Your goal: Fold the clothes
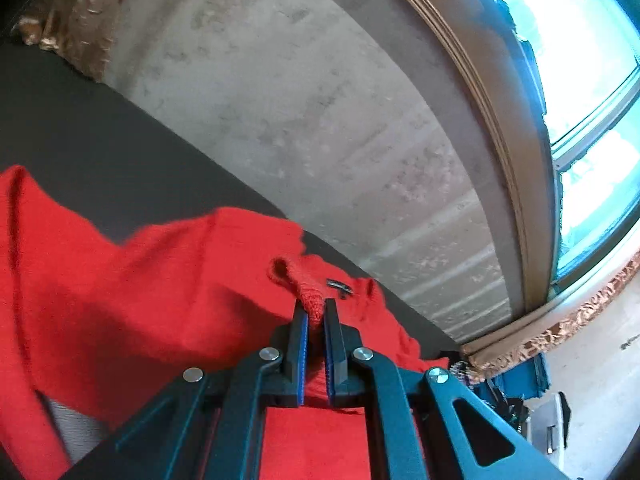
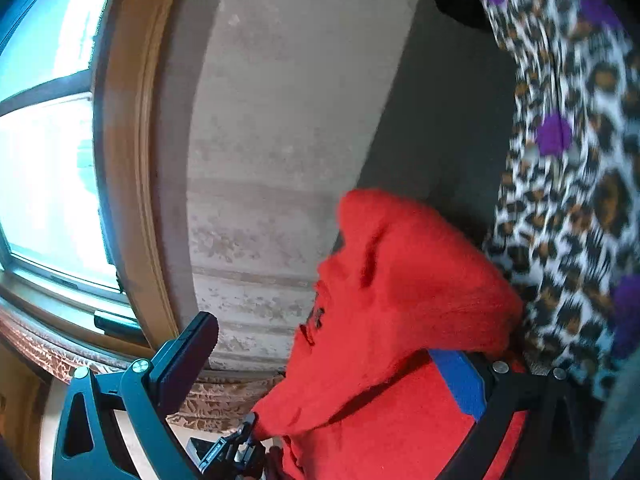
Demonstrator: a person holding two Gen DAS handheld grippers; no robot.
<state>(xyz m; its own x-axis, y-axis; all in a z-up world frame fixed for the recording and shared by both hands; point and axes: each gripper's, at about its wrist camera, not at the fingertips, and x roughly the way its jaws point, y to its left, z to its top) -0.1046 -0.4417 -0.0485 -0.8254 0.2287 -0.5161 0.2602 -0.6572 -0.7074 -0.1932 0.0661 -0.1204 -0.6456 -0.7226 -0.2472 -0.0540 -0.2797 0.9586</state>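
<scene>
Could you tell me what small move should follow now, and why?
Probably close the right gripper on the red knitted garment. Its jaws stand wide open with the knit draped over one finger, while the left gripper already pinches a ribbed edge, so only one side is held.

This looks like a room in a home, lived-in and a little worn. The landmark is a large window (image 1: 592,92) with a pale wooden frame, bright daylight behind its glass; it also shows in the right wrist view (image 2: 52,160). Beside the window runs a bare plaster wall (image 1: 288,92), stained and mottled (paint flaking in patches). Below the window, a brown patterned ledge or trim (image 2: 224,400) edges the sill. Away from the window, along the wall, lies a dark flat surface (image 1: 92,132) carrying a red knitted garment (image 1: 168,280), and a leopard-print fabric with purple spots (image 2: 572,184) hangs farther off.
</scene>
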